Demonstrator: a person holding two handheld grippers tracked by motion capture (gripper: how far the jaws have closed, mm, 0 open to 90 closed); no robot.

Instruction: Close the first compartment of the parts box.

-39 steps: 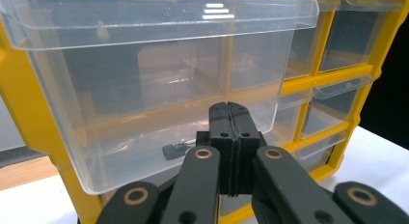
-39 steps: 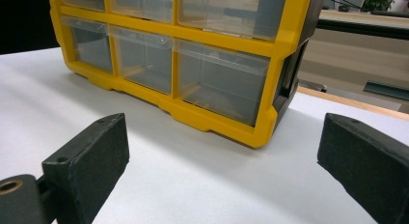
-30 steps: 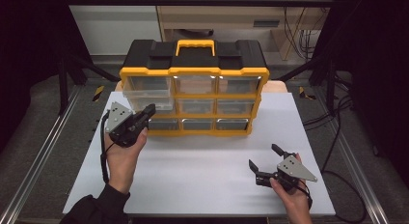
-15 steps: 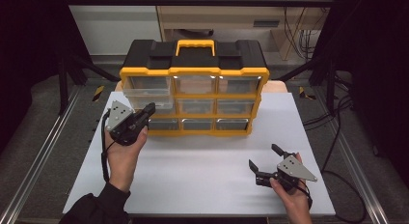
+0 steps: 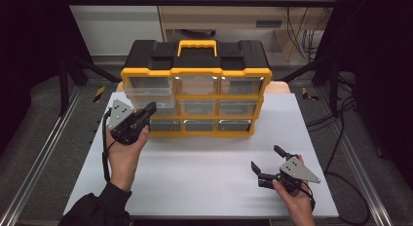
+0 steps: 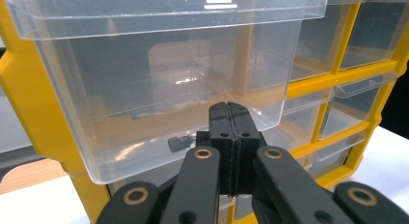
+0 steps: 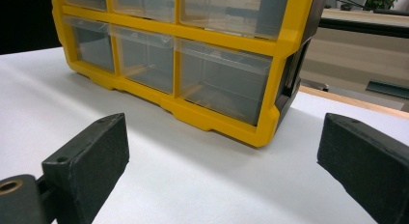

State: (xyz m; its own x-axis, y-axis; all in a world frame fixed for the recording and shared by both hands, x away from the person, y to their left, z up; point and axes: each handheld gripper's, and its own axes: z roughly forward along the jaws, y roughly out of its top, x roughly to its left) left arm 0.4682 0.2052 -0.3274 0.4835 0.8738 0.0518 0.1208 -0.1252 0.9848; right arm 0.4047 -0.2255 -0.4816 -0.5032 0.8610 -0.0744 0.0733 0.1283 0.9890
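The yellow drawer cabinet [image 5: 195, 89] sits at the back of the white worktop [image 5: 204, 162], and its top-left clear drawer [image 6: 159, 84] is pulled partway out over the row below, with a small dark part [image 6: 178, 143] lying on its floor. The left hand-held gripper [image 5: 148, 109] is right at that drawer's front, jaws clenched together on nothing, probably lined up to nudge or hook it. Well apart, the right hand-held gripper [image 5: 265, 160] rests low near the front edge with its jaws spread wide, leaving plenty of bare worktop between it and the cabinet.
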